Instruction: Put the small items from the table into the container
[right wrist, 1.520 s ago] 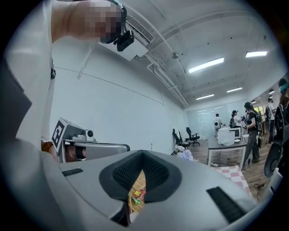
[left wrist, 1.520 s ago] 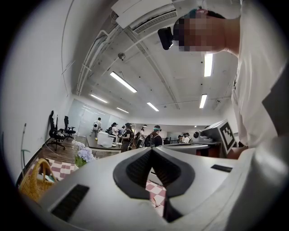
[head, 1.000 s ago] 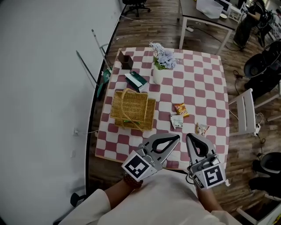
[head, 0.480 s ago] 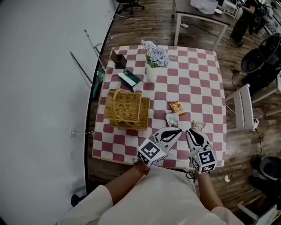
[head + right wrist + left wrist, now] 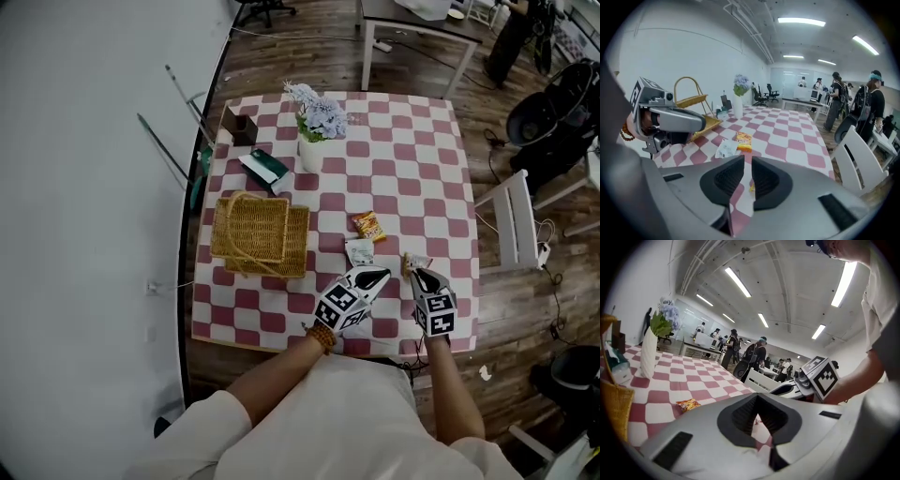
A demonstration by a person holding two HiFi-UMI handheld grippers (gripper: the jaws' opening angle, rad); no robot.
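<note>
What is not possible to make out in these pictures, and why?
- Print on the orange packet and white packet: too small in the head view.
- Third packet: partly covered by the right gripper in the head view; only a yellow sliver shows in the right gripper view.
- Contents of the wicker basket: too small in the head view; cut off at the left gripper view's edge.

You're standing in an open-plan office: long strip lights (image 5: 737, 281) run along a bare ceiling, rolling office chairs (image 5: 771, 93) and white desks (image 5: 799, 102) fill the far end, and people (image 5: 757, 352) stand talking beyond your checked counter (image 5: 412, 178).
</note>
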